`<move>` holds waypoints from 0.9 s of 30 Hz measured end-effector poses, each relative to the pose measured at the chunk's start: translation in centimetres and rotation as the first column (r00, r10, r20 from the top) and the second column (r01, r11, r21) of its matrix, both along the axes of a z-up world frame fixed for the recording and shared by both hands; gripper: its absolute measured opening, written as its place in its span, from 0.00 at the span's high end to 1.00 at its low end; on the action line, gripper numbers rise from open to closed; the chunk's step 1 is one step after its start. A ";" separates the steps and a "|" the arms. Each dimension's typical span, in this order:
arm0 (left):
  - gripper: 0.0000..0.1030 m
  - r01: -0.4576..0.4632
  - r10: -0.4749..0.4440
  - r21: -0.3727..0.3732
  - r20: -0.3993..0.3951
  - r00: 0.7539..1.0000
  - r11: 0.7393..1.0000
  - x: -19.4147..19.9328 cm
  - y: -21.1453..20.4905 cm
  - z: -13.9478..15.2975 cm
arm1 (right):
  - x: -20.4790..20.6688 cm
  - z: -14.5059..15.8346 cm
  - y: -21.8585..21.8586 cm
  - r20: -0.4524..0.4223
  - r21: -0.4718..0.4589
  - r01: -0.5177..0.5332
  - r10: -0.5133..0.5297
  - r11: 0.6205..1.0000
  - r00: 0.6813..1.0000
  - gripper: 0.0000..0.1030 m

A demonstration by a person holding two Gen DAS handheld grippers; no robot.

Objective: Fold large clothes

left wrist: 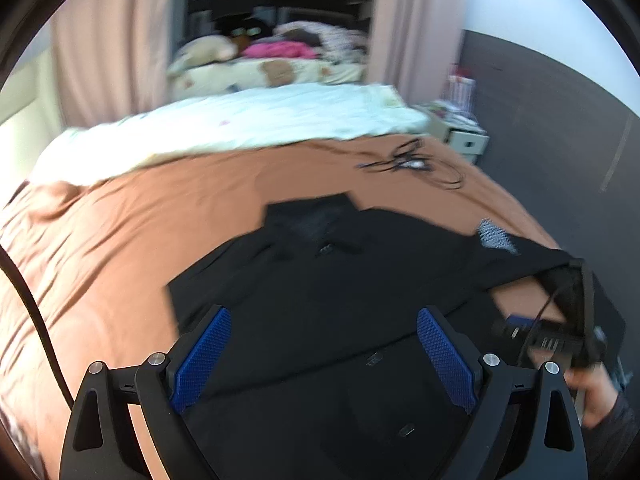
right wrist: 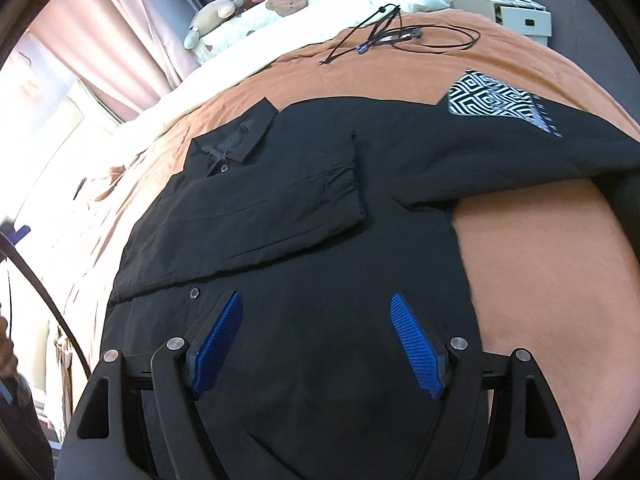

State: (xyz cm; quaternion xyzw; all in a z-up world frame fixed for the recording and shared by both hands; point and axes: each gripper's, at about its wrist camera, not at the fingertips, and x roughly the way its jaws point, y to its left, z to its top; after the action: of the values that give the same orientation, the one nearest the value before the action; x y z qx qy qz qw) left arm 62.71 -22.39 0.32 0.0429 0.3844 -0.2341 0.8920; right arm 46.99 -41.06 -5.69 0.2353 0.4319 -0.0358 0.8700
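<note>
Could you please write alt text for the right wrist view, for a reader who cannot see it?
A black shirt lies spread on an orange-brown bedspread, one sleeve folded across its chest and the other, bearing a black-and-white patterned patch, stretched out to the right. The open right claw hovers over its lower front, and black cables lie beyond.

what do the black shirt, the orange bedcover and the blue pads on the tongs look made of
Black shirt: thin matte woven cloth, probably cotton or a blend; it creases softly and shows no shine.
Orange bedcover: soft, slightly fuzzy fabric with a dull finish.
Blue pads: likely rubber or moulded plastic, judging by their fine grid texture.
</note>
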 end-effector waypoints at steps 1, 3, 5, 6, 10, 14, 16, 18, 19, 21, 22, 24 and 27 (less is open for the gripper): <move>0.08 -0.027 0.027 0.006 -0.003 1.000 1.000 -0.5 1.4 -0.4 | 0.8 -0.6 -0.4 -0.008 0.016 0.009 -0.009 1.000 1.000 0.27; 0.08 -0.078 0.078 0.020 -0.011 0.997 0.997 -1.3 4.3 -1.5 | 1.8 -1.2 -1.0 -0.010 0.040 0.022 -0.021 0.999 1.000 0.28; 0.08 -0.134 0.135 0.039 -0.023 0.991 0.990 -2.1 7.0 -3.0 | 3.0 -1.9 -1.6 -0.019 0.053 0.040 -0.039 0.998 0.999 0.35; 0.08 -0.160 0.162 0.046 -0.035 0.986 0.986 -2.5 8.4 -3.7 | 3.6 -2.3 -1.9 -0.026 0.054 0.046 -0.044 0.998 0.999 0.36; 0.09 -0.252 0.257 0.057 -0.097 0.962 0.966 -3.6 12.7 -6.7 | 5.9 -4.0 -2.6 -0.058 0.066 0.076 -0.073 0.995 0.996 0.47; 0.13 -0.326 0.331 0.058 -0.136 0.934 0.943 -4.9 15.1 -9.2 | 7.5 -4.8 -2.6 -0.062 0.059 0.087 -0.083 0.994 0.995 0.53; 0.15 -0.358 0.361 0.052 -0.151 0.920 0.932 -5.5 15.8 -10.4 | 8.5 -5.0 -2.1 -0.065 0.031 0.068 -0.066 0.997 0.996 0.66; 0.18 -0.377 0.380 0.051 -0.173 0.909 0.925 -6.1 16.3 -11.5 | 9.0 -5.0 -1.9 -0.059 -0.002 0.068 -0.068 0.998 0.996 0.80; 0.21 -0.383 0.385 0.052 -0.185 0.904 0.922 -6.4 16.5 -12.1 | 9.0 -4.9 -2.0 -0.049 -0.013 0.069 -0.069 0.998 0.996 0.91; 0.24 -0.391 0.394 0.058 -0.212 0.894 0.918 -6.8 16.8 -13.4 | 9.0 -4.6 -1.9 -0.034 -0.039 0.069 -0.070 0.997 0.997 0.92; 0.28 -0.396 0.399 0.060 -0.224 0.889 0.916 -7.0 16.9 -13.9 | 8.8 -4.4 -2.0 -0.030 -0.050 0.078 -0.080 0.996 0.996 0.93; 0.35 -0.410 0.411 0.062 -0.263 0.873 0.910 -7.4 17.4 -15.2 | 8.5 -4.6 -2.0 -0.036 -0.065 0.101 -0.104 0.993 0.994 0.93; 0.41 -0.420 0.421 0.076 -0.316 0.850 0.905 -7.7 17.8 -17.0 | 8.7 -5.2 -1.6 -0.076 -0.089 0.097 -0.104 0.991 0.992 0.92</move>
State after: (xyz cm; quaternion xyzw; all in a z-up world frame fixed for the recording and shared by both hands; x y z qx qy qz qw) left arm 55.03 -4.63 -16.71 -0.0795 0.5263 -0.0367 0.8458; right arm 55.72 -42.63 -10.93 0.2182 0.4522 -0.1075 0.8581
